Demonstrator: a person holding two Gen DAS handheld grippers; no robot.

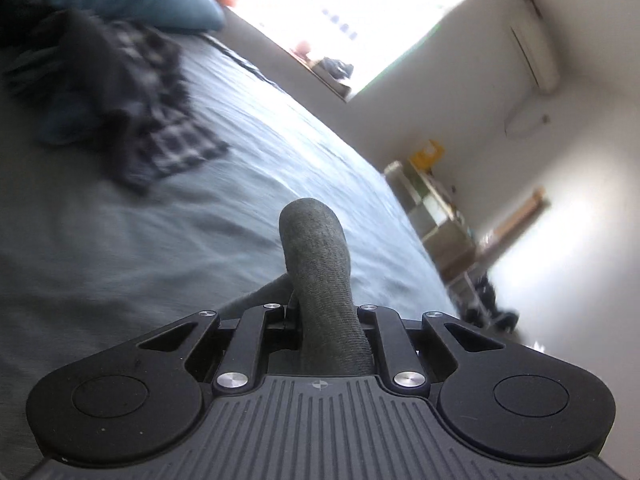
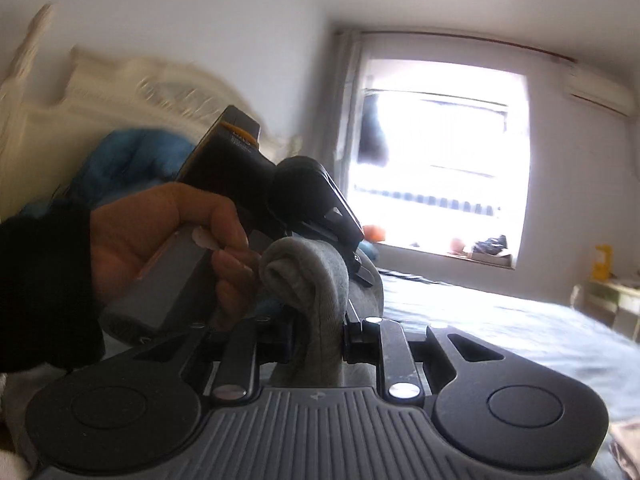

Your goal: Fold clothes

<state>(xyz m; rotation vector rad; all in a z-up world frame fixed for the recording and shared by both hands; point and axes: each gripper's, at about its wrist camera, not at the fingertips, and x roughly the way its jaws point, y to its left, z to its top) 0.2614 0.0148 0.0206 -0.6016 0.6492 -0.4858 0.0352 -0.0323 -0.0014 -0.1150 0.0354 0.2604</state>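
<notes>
Grey garment (image 1: 316, 264), blue-grey bedsheet (image 1: 160, 248), checked cloth (image 1: 160, 136) (black and white).

Left gripper (image 1: 320, 316): matt black plastic links, bright polished metal screw heads, ribbed grey housing behind. Clamped between its fingers, grey garment (image 1: 316, 264): fine-ribbed knit cloth, matt, slightly fuzzy. Ahead of the claw, bedsheet (image 1: 240, 184): soft blue-grey woven cloth, faintly wrinkled. Far left ahead, checked cloth (image 1: 160, 120), blurred. Right gripper (image 2: 320, 332): same matt plastic, metal rivets.
</notes>
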